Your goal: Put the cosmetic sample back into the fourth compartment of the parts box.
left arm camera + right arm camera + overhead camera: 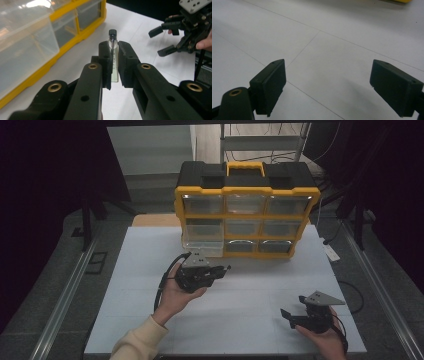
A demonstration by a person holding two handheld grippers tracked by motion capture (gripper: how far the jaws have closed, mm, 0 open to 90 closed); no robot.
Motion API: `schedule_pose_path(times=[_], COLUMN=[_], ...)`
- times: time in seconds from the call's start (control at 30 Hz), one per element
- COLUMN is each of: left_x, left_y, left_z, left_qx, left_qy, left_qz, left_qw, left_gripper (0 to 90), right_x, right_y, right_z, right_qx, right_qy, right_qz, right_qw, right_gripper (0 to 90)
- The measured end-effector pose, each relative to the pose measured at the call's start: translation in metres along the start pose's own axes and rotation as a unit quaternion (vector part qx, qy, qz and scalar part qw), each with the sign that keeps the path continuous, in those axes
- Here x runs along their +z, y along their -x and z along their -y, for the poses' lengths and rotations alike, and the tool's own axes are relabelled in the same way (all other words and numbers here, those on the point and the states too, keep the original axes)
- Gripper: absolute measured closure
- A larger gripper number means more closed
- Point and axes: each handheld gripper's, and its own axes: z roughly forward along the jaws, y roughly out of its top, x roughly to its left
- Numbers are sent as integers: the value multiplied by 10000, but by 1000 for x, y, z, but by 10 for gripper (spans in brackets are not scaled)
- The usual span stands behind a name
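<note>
Forearm in a cream sleeve (pixel 139 340) enters at the bottom of the high view; above it, the left hand-held gripper (pixel 226 268) sits over the middle of the white tabletop (pixel 250 320), just short of the organizer. What it grips is too small to make out from here. Right hand-held gripper (pixel 290 316) low at the right, near the tabletop's front edge, jaws spread; hand partly cut off by the frame. Yellow and black drawer organizer (pixel 247 215) stands at the far edge. One clear drawer (pixel 203 245) at the lower left is pulled out toward the person. Drawer contents unreadable. Open tabletop lies between the two grippers and to the left.

Left gripper view: left hand-held gripper (pixel 114 53) clamped narrow on a small glass vial (pixel 114 53) with a black cap, upright between the pads, cap clear above them. Faint markings run down the glass, not legible. Clear drawer (pixel 23 47) close at left, edge cut off. Right hand-held gripper (pixel 162 41) farther off at upper right, apart.

Right gripper view: right hand-held gripper (pixel 328 85) wide, nothing between the jaws, bare tabletop (pixel 332 37) with thin seam lines beyond. Sliver of yellow at the top edge.
</note>
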Motion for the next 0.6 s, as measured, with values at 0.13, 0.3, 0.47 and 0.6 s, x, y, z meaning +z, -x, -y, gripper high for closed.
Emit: schedule_pose_path(times=[0.13,0.3,0.47,0.6], left_x=[-6,-12,-18,-22], left_y=[-2,-4,-6,-8], left_z=[-1,-2,-4,-4], left_qx=[-32,-53,-72,-88], left_qy=[110,241,351,411], left_qz=[-51,-113,-148,-180], left_qw=[9999,9996,9992,9990], left_gripper=[811,811,811,811], right_x=[0,0,0,0], right_y=[0,0,0,0], right_z=[0,0,0,0], right_qx=[5,5,5,1], right_qy=[12,31,44,46], right_qz=[-28,-17,-28,-44], right_qw=[10000,10000,10000,10000], right_gripper=[141,141,140,141])
